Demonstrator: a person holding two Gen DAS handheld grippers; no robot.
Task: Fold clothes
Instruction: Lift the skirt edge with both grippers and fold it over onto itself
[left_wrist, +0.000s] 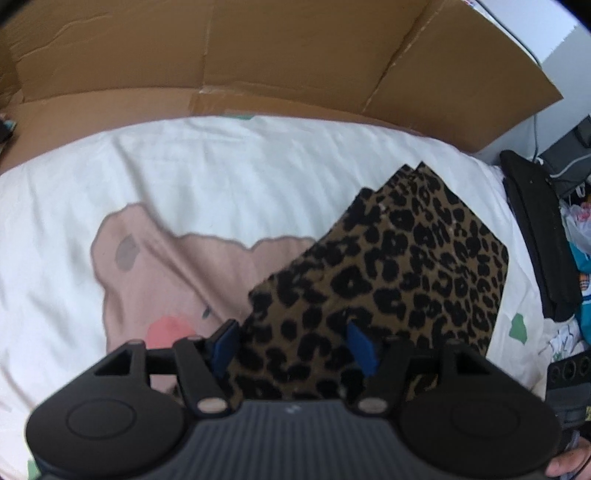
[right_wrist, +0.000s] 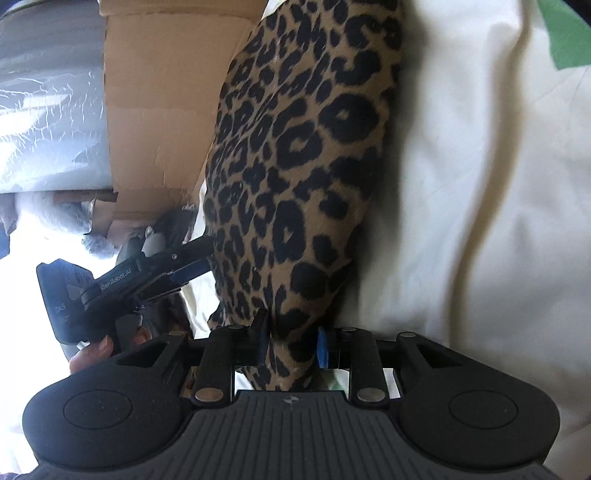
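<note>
Nearest the lens, the left tool (left_wrist: 293, 345) hangs over the leopard-print folded garment (left_wrist: 399, 273), its blue-padded fingers (left_wrist: 360, 347) spread wide with the near edge of the fabric lying between them; the pads do not press on it, so it is released. Behind lies the white bedsheet with a pink cartoon animal print (left_wrist: 207, 177), which covers the bed, and beyond that a flattened brown cardboard sheet (left_wrist: 258, 55) stands along the far edge. The garment rests flat on the sheet toward its right side, layers stacked with corners slightly offset. From the right wrist view, the right tool (right_wrist: 291, 345) is clenched on a bunched fold of that garment, pads against the cloth. A person's hand (right_wrist: 92, 350) holds the left tool's grip at the left.
</note>
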